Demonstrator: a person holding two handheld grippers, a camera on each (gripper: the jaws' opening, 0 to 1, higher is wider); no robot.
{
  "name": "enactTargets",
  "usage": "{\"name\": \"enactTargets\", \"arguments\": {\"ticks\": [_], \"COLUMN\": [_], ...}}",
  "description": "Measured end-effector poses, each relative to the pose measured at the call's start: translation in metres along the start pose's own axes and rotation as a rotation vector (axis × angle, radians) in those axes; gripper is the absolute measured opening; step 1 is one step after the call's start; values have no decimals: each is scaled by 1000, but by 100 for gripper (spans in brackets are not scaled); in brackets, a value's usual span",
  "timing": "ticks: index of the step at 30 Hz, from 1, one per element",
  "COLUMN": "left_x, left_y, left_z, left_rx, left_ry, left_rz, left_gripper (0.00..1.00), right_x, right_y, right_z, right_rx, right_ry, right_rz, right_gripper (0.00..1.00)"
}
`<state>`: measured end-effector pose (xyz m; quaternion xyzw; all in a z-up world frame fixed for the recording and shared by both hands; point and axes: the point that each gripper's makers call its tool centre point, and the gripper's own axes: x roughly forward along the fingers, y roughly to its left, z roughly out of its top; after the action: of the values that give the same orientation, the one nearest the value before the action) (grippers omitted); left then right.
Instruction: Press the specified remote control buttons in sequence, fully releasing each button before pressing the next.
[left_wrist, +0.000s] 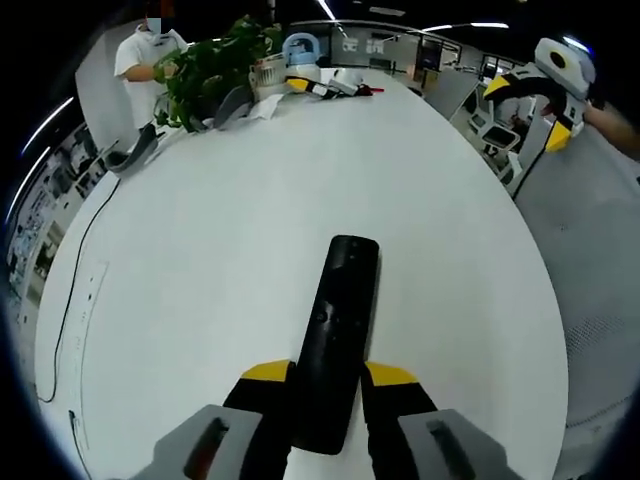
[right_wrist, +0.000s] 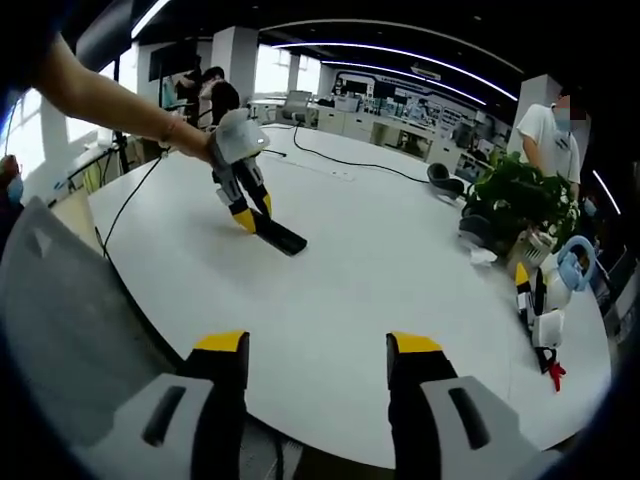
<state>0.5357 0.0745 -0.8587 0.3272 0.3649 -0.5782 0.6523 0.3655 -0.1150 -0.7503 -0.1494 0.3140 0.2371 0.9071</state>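
Note:
A black remote control (left_wrist: 335, 340) lies lengthwise between the yellow-tipped jaws of my left gripper (left_wrist: 329, 374), which is shut on its near end over the white table (left_wrist: 220, 260). In the right gripper view the same remote (right_wrist: 276, 236) pokes out of the left gripper (right_wrist: 246, 212), held by a person's arm (right_wrist: 110, 100) at the table's far left. My right gripper (right_wrist: 317, 346) stands open near the table's edge, nothing between its fingers. Its far-off body also appears in the left gripper view (left_wrist: 555, 75) at the upper right.
A potted green plant (left_wrist: 205, 70) and several small devices (left_wrist: 320, 85) sit at the table's far end, with a person in white (left_wrist: 140, 60) behind. A black cable (left_wrist: 75, 290) runs along the left side. Grey chair back (right_wrist: 70, 330) is close on my right gripper's left.

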Motion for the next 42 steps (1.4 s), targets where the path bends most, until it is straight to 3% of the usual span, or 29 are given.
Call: {"name": "enactTargets", "arguments": {"ticks": [42], "left_x": [-6], "left_y": [-42], "left_z": [-7], "left_rx": [-1], "left_ry": [-15], "left_rz": [-26], "left_gripper": [25], "right_x": [1], "right_y": [5], "right_z": [0], "right_rx": [-20], "right_ry": [5], "right_rz": [28], "right_gripper": [54]}}
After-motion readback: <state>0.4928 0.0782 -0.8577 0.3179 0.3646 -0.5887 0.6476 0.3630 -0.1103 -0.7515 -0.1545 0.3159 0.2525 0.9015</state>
